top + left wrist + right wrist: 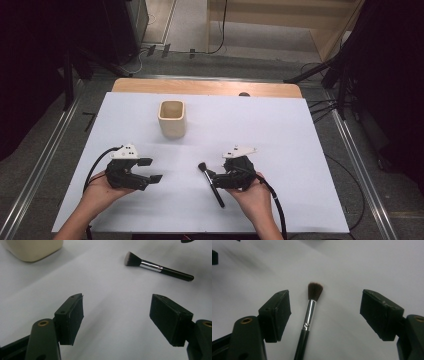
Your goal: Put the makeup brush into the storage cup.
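Observation:
A black makeup brush with a silver ferrule and dark bristles lies flat on the white table sheet. My right gripper is open and straddles it. In the right gripper view the brush lies between the two jaws of the right gripper, nearer the left one and touching neither. My left gripper is open and empty at the near left. Beyond its own jaws, the left gripper sees the brush. A cream square cup stands upright farther back.
The cup shows at the top left of the left gripper view. A wooden table edge runs behind the sheet. Metal rails and dark stands flank the table on a grey floor.

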Demonstrator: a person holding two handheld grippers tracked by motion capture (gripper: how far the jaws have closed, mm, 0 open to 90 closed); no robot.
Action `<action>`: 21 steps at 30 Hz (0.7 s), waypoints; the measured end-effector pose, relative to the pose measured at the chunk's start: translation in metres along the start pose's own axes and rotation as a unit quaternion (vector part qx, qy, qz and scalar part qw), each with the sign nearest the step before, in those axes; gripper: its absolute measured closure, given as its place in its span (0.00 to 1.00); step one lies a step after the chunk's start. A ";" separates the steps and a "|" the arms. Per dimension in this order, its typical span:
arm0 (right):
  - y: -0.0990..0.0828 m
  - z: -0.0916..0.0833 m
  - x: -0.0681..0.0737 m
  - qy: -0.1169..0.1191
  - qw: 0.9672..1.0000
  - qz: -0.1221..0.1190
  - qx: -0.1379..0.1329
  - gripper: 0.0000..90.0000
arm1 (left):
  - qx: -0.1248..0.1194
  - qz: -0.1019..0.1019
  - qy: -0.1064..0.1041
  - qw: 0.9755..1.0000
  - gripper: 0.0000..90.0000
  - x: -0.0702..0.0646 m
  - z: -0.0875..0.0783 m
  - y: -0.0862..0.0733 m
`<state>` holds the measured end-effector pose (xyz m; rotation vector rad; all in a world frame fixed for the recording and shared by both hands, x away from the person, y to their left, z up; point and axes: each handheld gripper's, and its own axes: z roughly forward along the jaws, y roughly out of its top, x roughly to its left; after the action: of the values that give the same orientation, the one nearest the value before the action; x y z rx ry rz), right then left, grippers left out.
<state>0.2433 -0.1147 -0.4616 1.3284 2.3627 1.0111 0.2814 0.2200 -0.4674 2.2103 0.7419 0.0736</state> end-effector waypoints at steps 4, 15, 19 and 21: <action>0.005 0.003 -0.001 0.006 1.000 -0.003 0.028 0.29 | 0.003 0.000 -0.001 1.000 0.31 0.000 0.000 0.000; 0.017 0.011 0.005 0.011 0.995 0.002 0.099 0.32 | 0.004 0.001 0.001 1.000 0.31 0.000 0.000 0.000; 0.022 0.014 0.005 0.010 0.991 0.004 0.132 0.34 | 0.003 0.000 0.000 1.000 0.31 0.000 0.000 0.000; 0.024 0.016 0.004 0.010 0.990 0.007 0.144 0.34 | 0.002 -0.001 0.000 1.000 0.31 0.000 0.000 0.000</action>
<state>0.2645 -0.0959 -0.4567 1.4364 2.5943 0.7089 0.2814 0.2200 -0.4680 2.2135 0.7455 0.0706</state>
